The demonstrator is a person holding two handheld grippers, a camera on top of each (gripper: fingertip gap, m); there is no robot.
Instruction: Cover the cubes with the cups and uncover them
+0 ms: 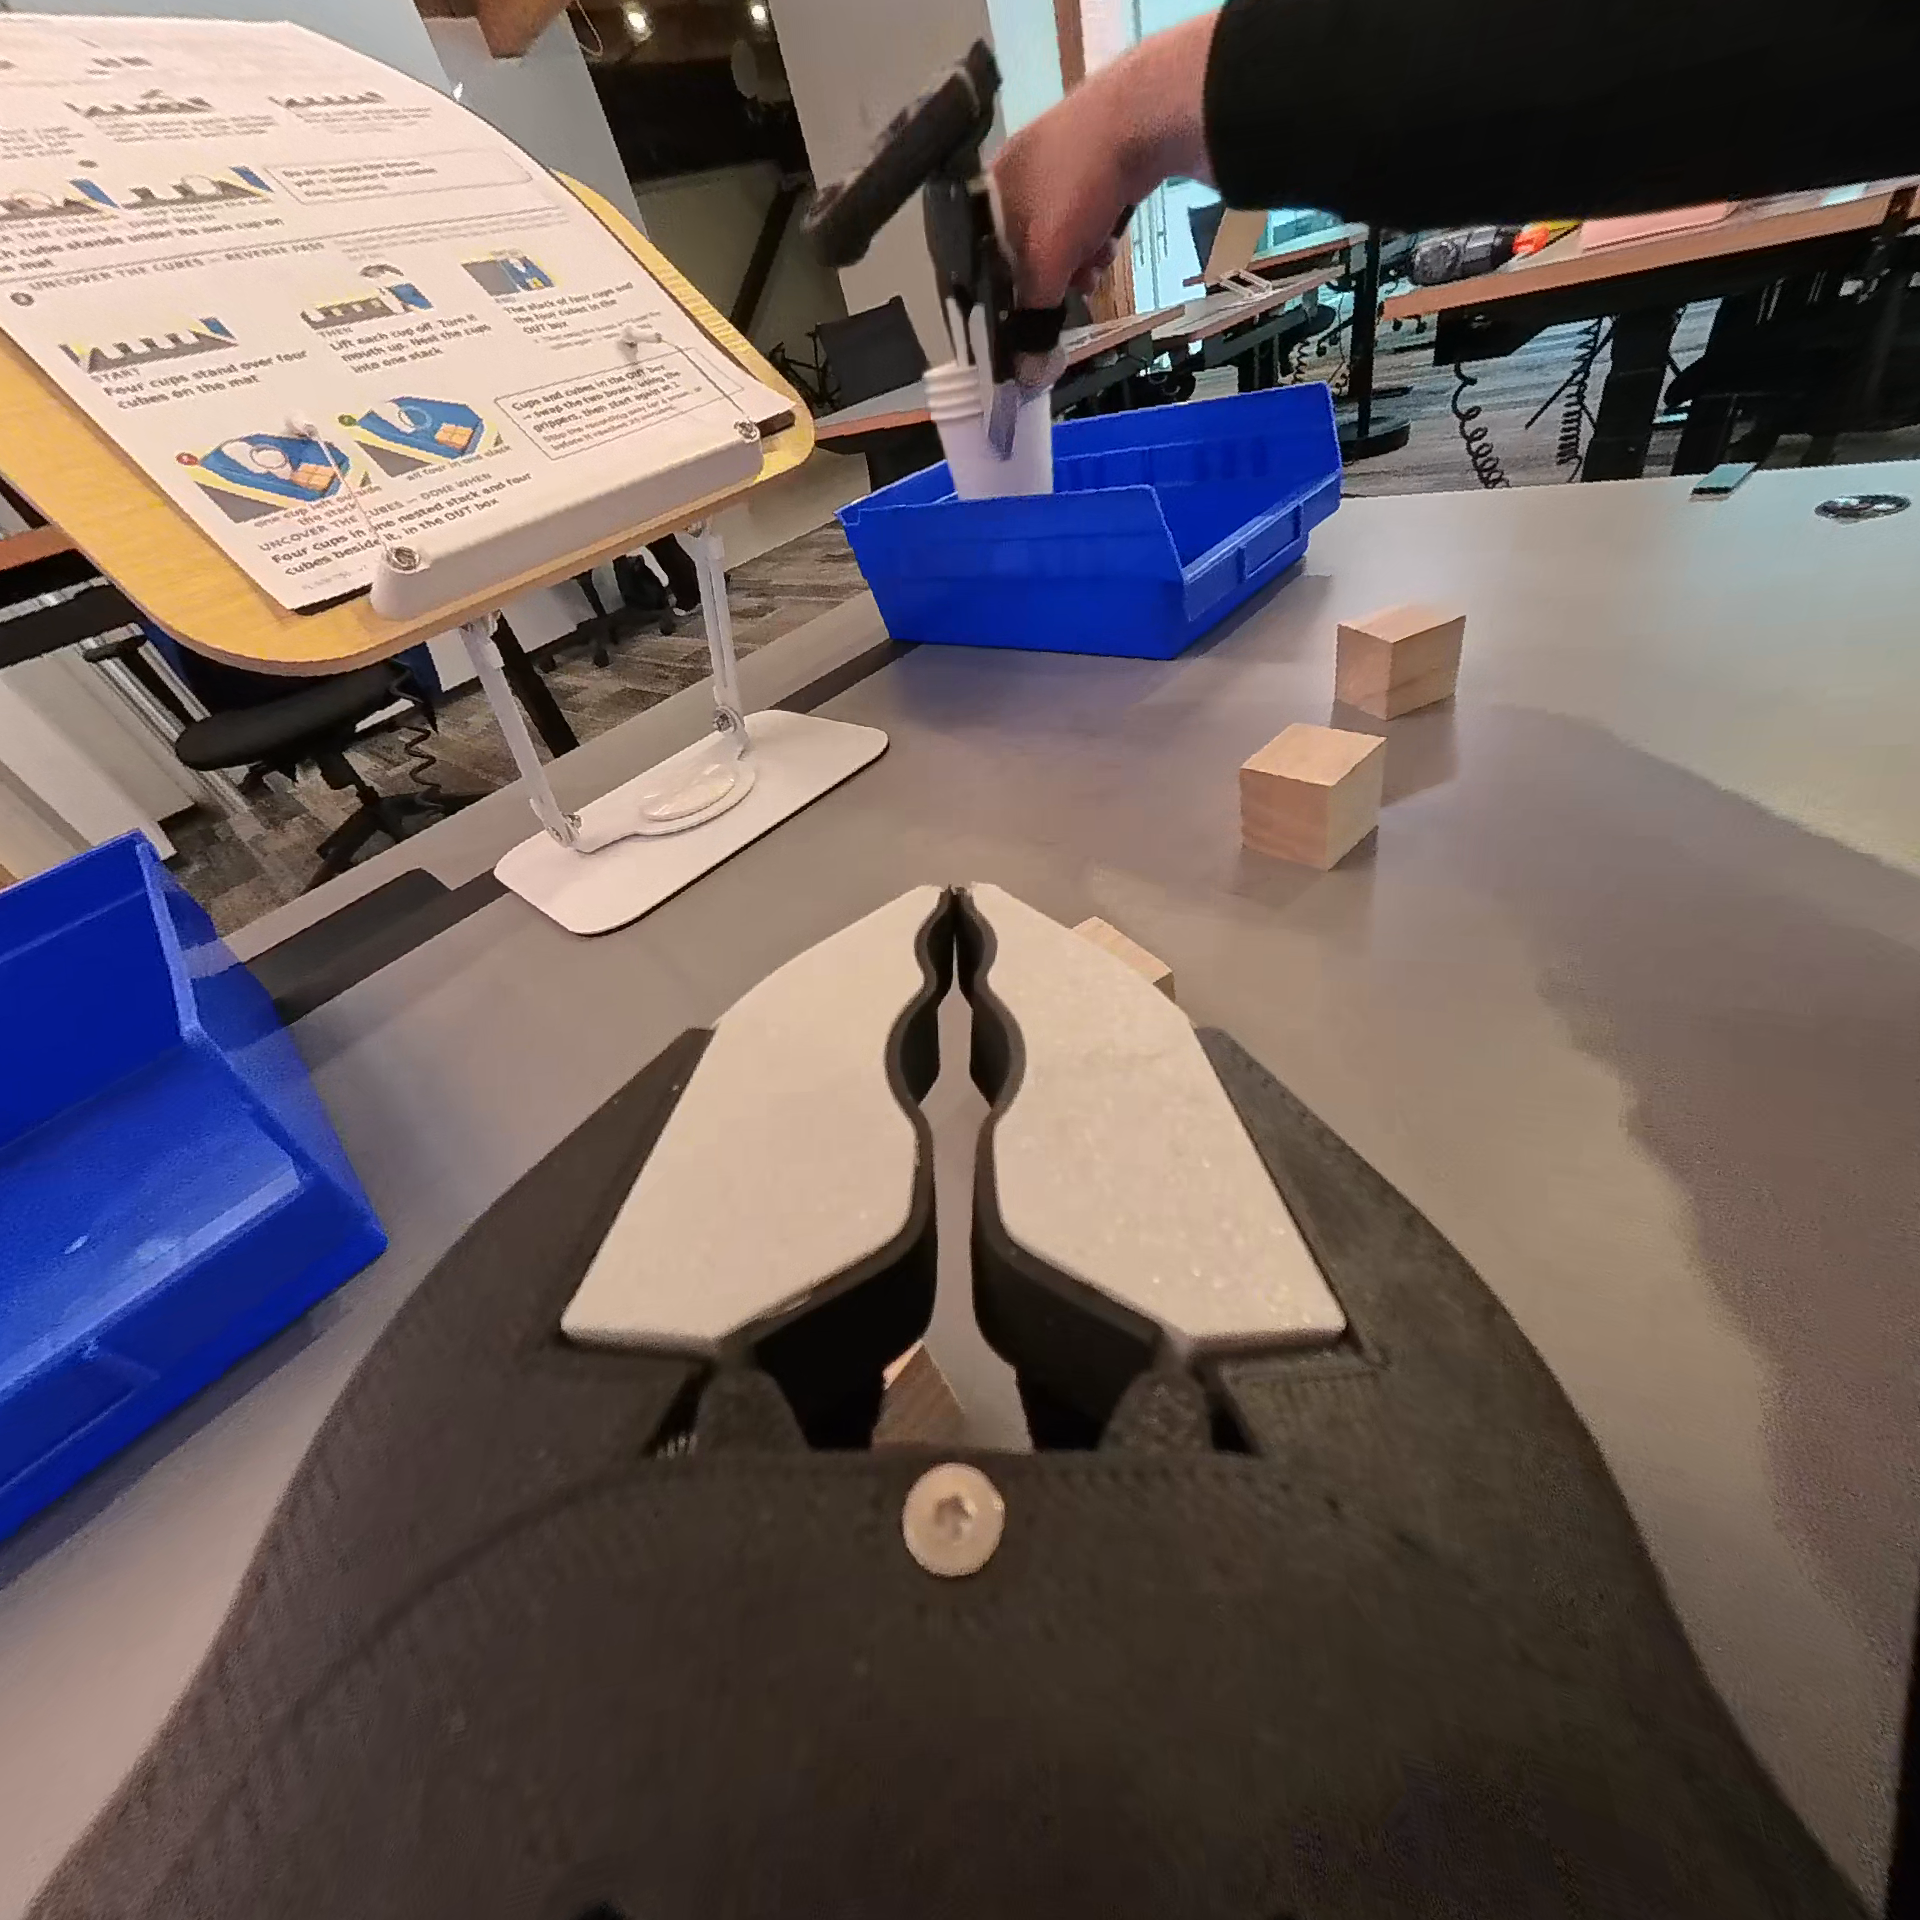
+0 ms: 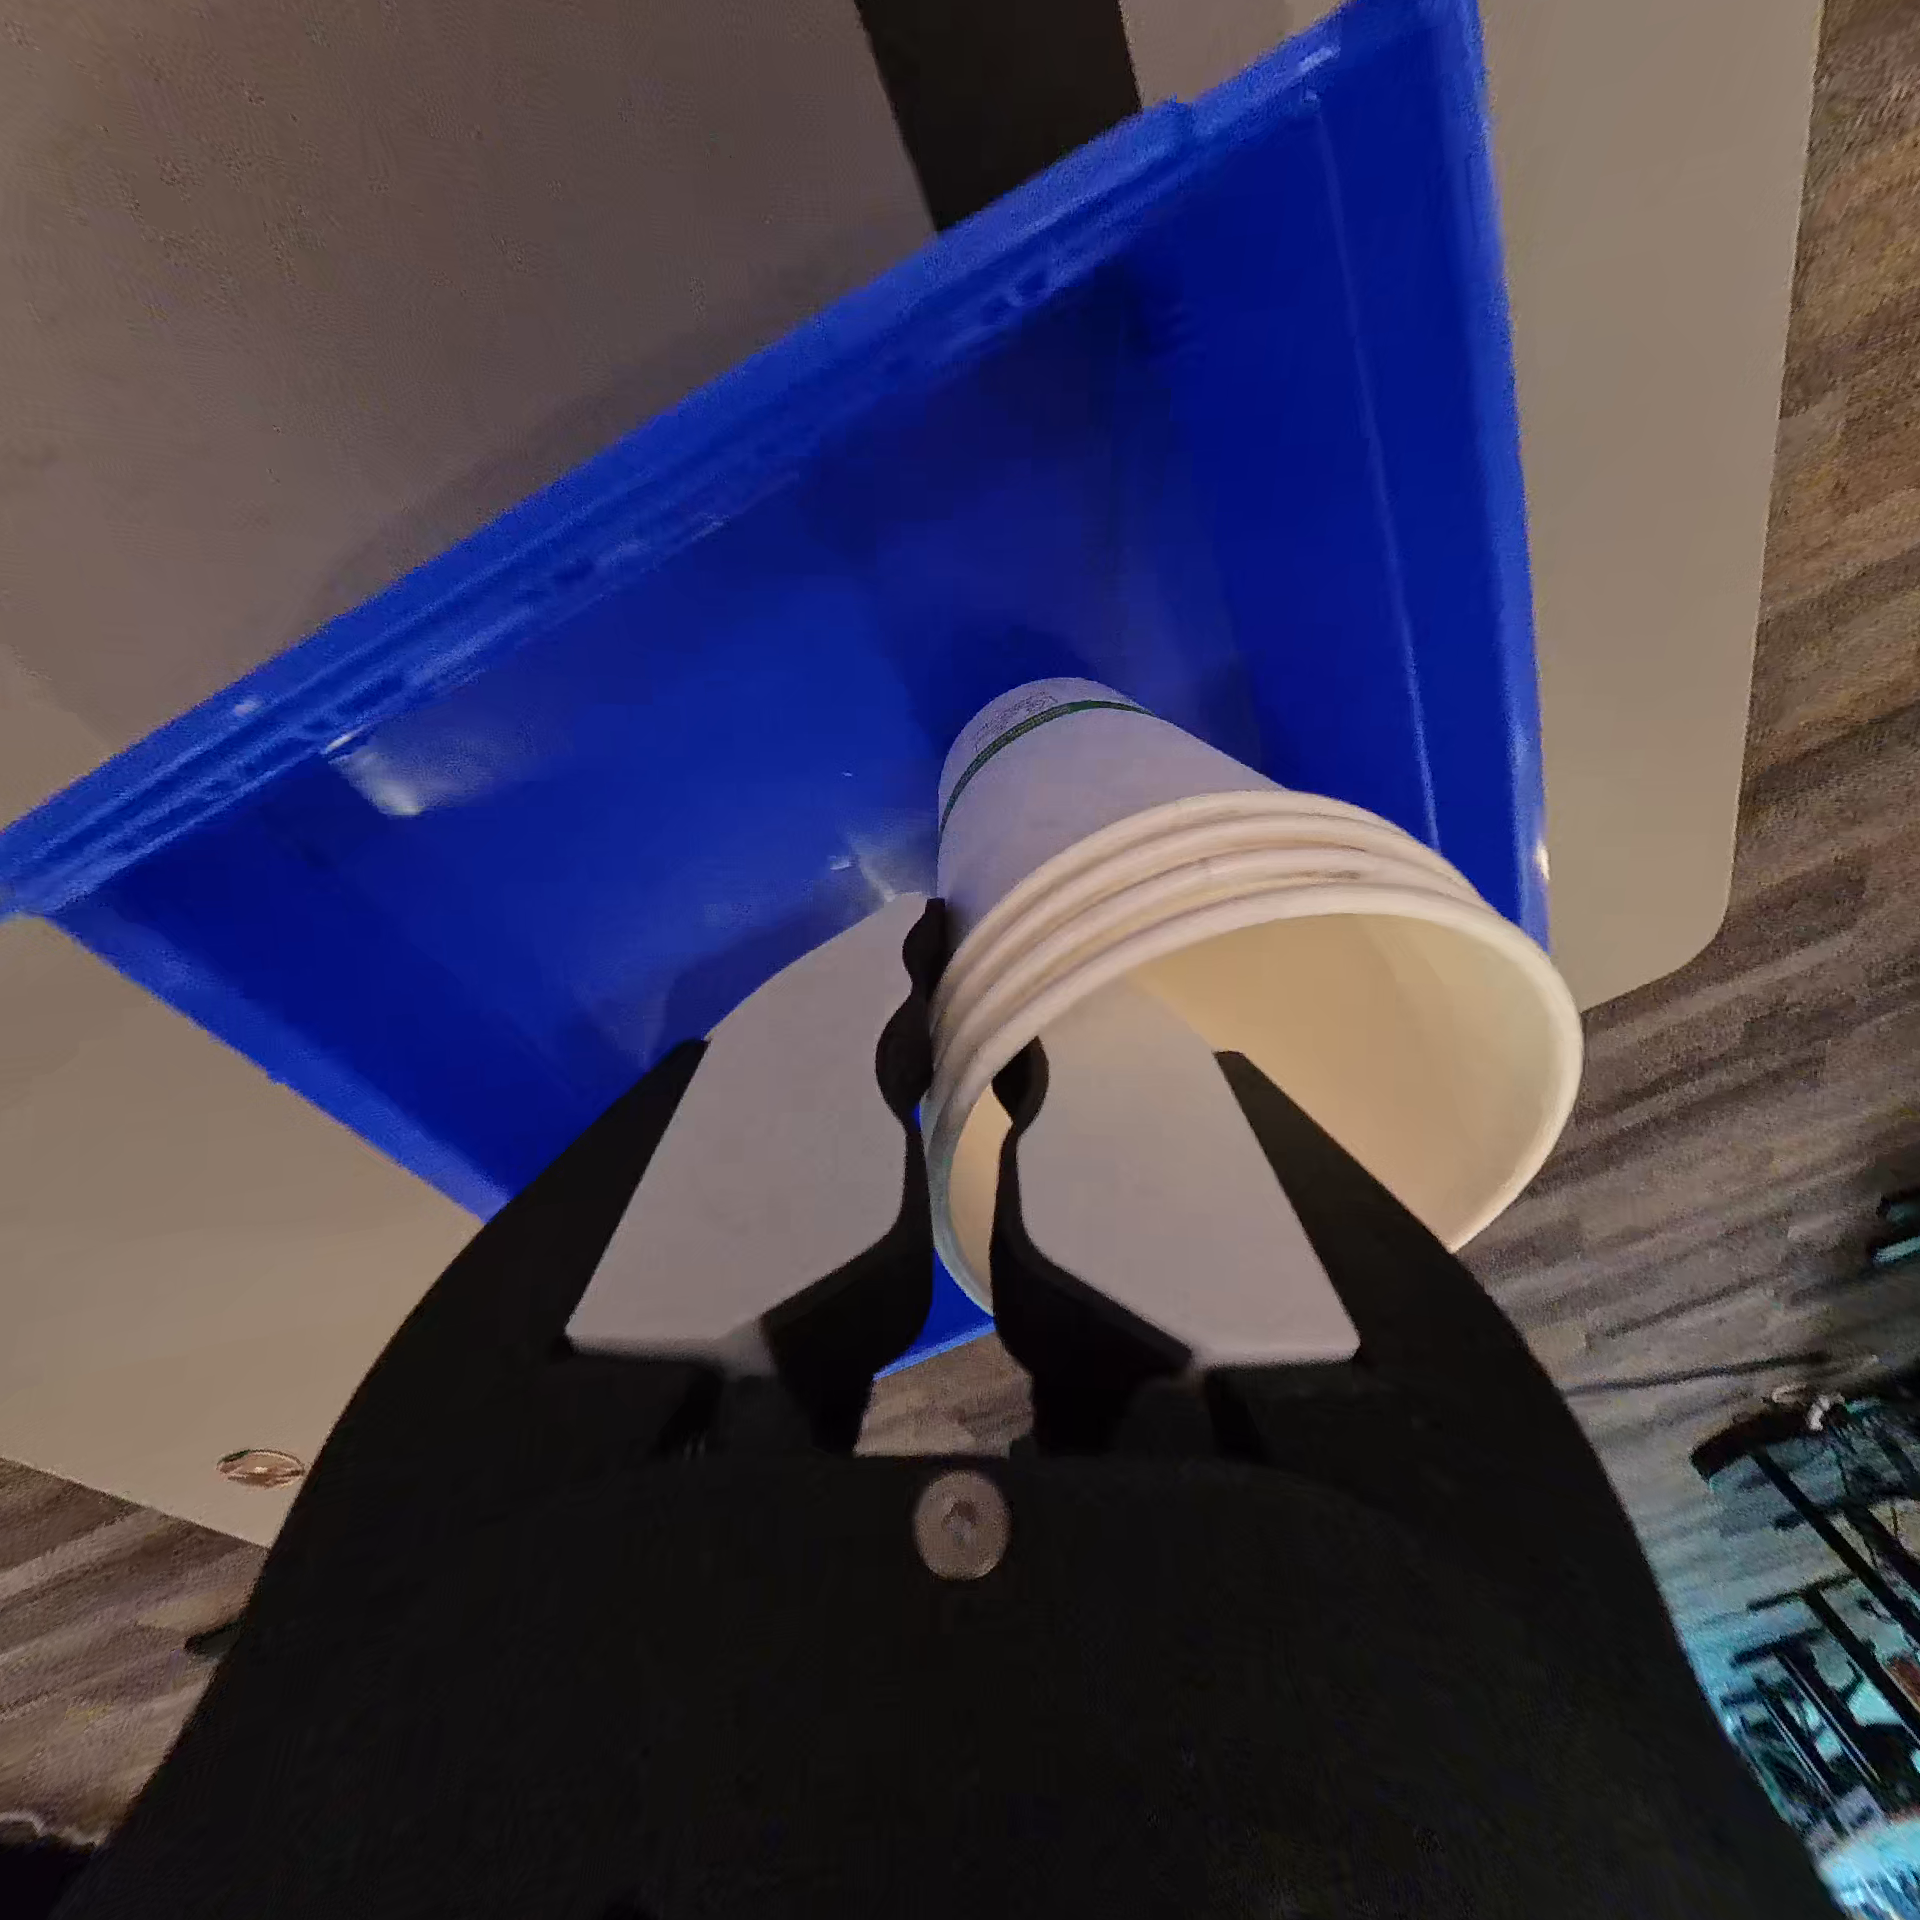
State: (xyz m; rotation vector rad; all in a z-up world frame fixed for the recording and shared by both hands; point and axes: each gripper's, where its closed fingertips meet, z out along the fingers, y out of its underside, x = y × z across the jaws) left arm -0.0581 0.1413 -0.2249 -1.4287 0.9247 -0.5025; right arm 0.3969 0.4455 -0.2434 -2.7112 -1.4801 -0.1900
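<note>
Grey desk (image 1: 1558, 1039) carries bare cubes (image 1: 1311, 795) while the right tool (image 2: 961, 997), pinching the nested cups (image 2: 1195, 935) by their rims over the blue bin (image 2: 623, 727), should lower them gently; the left tool (image 1: 954, 914) sits pressed together.

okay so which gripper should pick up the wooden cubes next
Left. The left gripper is shut and empty beside the wooden cubes, while the right gripper holds the nested white paper cups over the far blue plastic bin.
</note>
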